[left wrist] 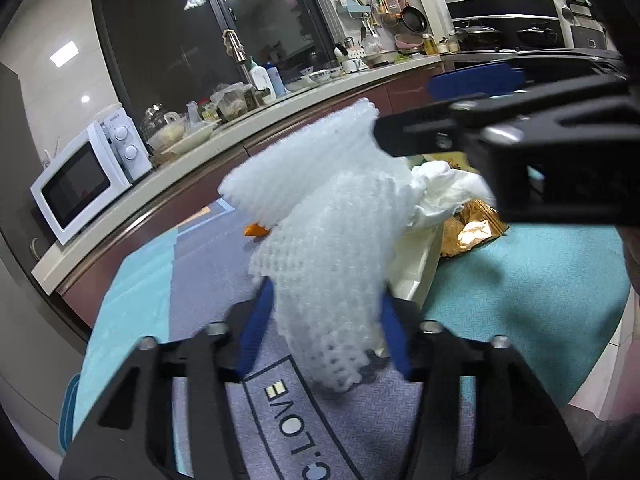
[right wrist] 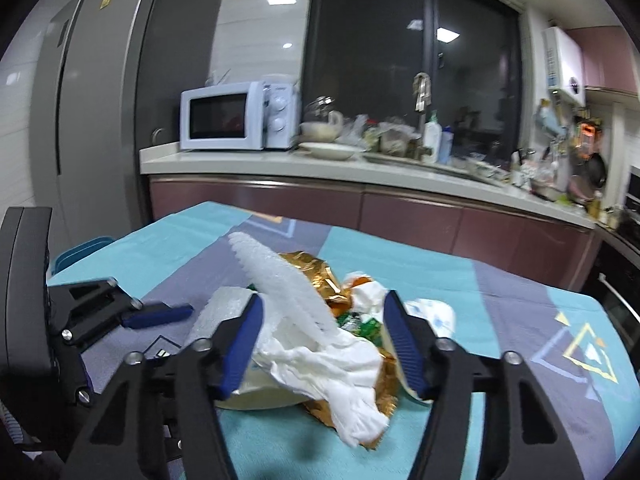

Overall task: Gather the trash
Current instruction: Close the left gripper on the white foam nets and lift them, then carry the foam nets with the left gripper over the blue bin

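The left tool [left wrist: 326, 320] pinches a foam net [left wrist: 320, 216], lifting it off the worktop [left wrist: 540, 280]. The right tool [right wrist: 320, 340] closes around crumpled tissue [right wrist: 340, 364] lying on gold wrappers [right wrist: 316, 272] just ahead, apparently to gather the trash together.
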Available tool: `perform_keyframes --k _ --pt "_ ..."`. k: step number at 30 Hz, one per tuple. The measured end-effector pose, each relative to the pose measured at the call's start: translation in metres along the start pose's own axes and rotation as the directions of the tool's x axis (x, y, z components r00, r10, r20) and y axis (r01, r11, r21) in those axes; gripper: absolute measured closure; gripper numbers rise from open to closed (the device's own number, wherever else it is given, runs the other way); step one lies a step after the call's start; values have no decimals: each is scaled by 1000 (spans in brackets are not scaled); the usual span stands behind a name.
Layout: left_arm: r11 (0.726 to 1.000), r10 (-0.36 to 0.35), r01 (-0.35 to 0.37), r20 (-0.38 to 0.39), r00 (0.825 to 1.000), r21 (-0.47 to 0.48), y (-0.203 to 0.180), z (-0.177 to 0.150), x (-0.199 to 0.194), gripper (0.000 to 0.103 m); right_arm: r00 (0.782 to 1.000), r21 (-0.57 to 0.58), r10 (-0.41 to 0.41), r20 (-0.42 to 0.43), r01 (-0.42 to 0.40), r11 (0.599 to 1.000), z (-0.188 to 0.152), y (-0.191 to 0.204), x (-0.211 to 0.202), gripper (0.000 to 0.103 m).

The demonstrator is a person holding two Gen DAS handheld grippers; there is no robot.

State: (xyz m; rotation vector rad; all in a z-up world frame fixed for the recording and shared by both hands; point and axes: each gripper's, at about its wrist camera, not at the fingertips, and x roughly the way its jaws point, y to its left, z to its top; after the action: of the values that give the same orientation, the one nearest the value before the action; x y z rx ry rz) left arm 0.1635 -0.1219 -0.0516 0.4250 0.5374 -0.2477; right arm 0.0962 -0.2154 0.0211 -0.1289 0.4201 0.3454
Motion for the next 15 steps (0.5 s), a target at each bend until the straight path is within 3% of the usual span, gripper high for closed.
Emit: perform_keyframes --k 1,4,6,11,13,15 --pt "1000 -16 16 -10 1000 -4 1 0 3 68 1000 -3 14 -10 -14 1000 1 0 2 69" --pt "999 -41 41 -9 999 -21 3 -3 4 79 998 -27 54 -25 -55 998 6 7 9 85" --pt "998 -54 54 -5 999 -39 7 -4 5 86 996 -29 83 -41 -84 996 9 8 13 89" --pt "995 -68 68 2 998 -71 14 -9 1 90 993 -53 92 -73 -96 994 12 14 21 90" --pt "994 -77 77 5 997 -80 18 -10 0 91 991 -61 97 -88 -103 993 12 16 23 102" --pt "993 -77 78 10 997 -87 20 -13 -4 91 991 -68 89 -103 -96 993 12 17 27 102"
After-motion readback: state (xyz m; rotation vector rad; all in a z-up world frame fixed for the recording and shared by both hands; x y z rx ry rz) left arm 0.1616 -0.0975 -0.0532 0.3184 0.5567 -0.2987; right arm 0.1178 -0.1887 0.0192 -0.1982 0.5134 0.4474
